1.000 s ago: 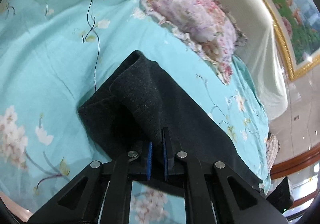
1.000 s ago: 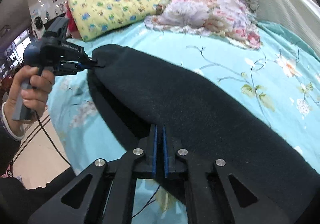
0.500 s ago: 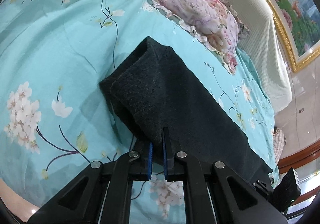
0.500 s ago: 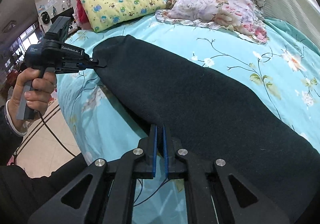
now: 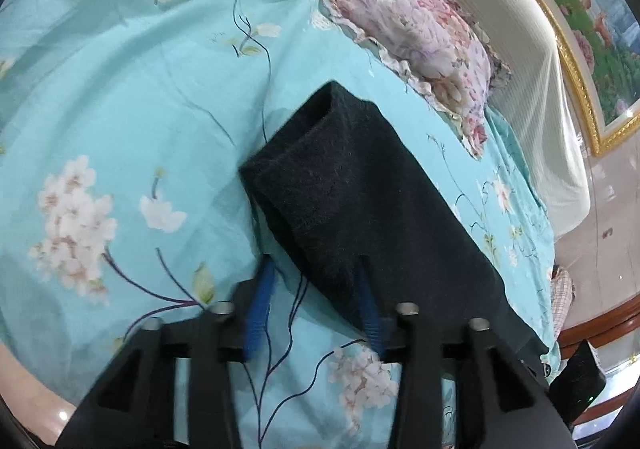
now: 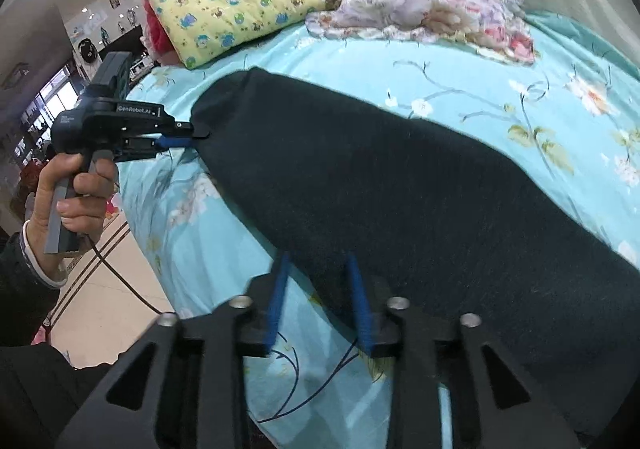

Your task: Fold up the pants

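Left hand-held gripper (image 5: 316,289) & right hand-held gripper (image 6: 318,297) jaws just opening, pants (image 5: 360,189) edge loose between. I'd back both straight off w/o dragging fold on bed (image 5: 120,89).

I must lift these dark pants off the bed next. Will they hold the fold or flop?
The pants look thick and soft, draping over the bedsheet, so they would probably sag from any single grip. The fuzzy knit seems unlikely to slip between pads.
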